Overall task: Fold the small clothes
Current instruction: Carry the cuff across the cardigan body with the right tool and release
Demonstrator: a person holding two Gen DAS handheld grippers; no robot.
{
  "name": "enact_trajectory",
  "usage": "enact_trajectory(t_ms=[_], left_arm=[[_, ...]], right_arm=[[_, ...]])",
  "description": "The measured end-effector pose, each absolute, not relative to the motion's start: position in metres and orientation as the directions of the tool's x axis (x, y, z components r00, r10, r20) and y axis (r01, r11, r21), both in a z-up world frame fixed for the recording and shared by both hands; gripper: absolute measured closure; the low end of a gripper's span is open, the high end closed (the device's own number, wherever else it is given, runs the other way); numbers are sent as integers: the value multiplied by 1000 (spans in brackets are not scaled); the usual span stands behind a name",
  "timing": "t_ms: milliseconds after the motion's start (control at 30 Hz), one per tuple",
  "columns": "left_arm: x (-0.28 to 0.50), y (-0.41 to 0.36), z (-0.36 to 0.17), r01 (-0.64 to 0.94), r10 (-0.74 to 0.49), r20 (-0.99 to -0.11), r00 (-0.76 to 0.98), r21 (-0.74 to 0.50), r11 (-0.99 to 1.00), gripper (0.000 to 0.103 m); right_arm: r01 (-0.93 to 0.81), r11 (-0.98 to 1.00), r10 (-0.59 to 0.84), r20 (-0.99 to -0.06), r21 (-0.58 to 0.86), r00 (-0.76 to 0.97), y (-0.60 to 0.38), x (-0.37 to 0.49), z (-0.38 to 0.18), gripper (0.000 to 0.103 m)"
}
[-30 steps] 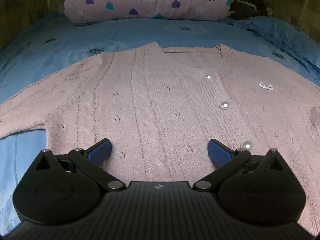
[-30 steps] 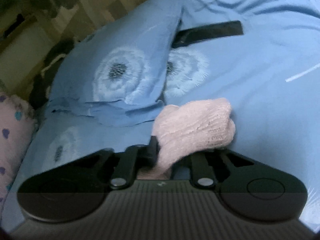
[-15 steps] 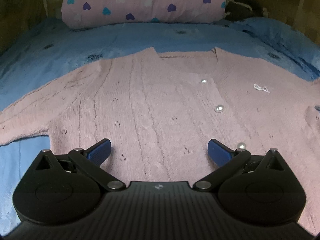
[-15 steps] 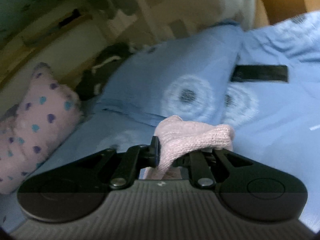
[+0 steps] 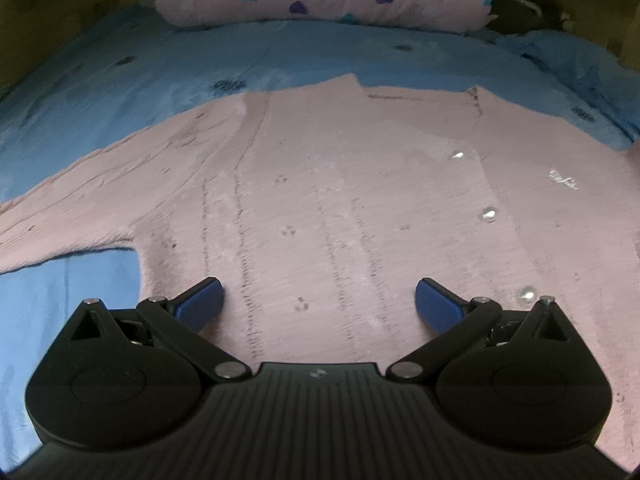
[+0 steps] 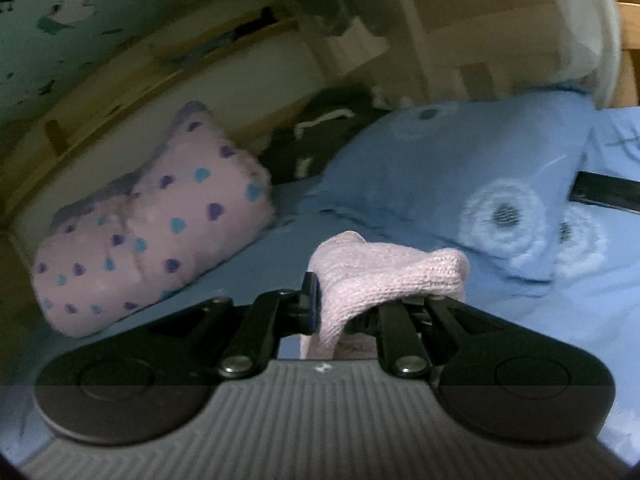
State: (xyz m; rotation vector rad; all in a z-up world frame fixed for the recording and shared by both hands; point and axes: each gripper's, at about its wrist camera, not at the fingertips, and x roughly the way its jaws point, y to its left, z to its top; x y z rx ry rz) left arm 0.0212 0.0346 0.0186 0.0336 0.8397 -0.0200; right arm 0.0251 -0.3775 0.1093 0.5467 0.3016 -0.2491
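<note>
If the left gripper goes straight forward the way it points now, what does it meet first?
Most likely the pink cardigan lying flat on the blue bedsheet. The left gripper is open, angled down at the knit; depth is unclear.

Pink cable-knit cardigan (image 5: 320, 208) spread flat, front up, on blue bedding; V-neckline at far end. Button band right of centre, closed; three pearly buttons (image 5: 489, 213) in row, small sparkly motif right of them. Left sleeve stretched out left. Right sleeve cuff (image 6: 384, 272) lifted, bunched, off bedding.
</note>
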Motion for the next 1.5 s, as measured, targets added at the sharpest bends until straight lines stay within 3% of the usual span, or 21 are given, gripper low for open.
enact_trajectory(t_ms=[500,800,1167,1233,1267,1333,1500], left_arm=[[31,62,32,-75,62,-747,662,17,997,0],[35,77,39,-113,61,-743,666,-20,993,0],[40,90,39,-164,72,-750,658,-49,985,0],[41,89,38,-158,70,-750,657,-47,986,0],[40,88,37,-153,66,-751,657,-47,987,0],[40,85,37,-140,55,-747,663,-51,989,0],[35,70,39,-80,36,-724,689,-27,996,0]], right_arm=[[15,896,120,-275,445,954,-255,42,148,89],[-44,855,276,-382,516,882,-182,74,83,89],[-96,857,395,-524,507,754,-132,91,17,86],[-100,858,397,-528,503,751,-133,89,14,77],[-102,861,396,-530,498,750,-134,87,15,64],[-123,861,406,-523,493,749,-138,83,17,51],[-149,873,404,-518,464,754,-158,63,19,50]])
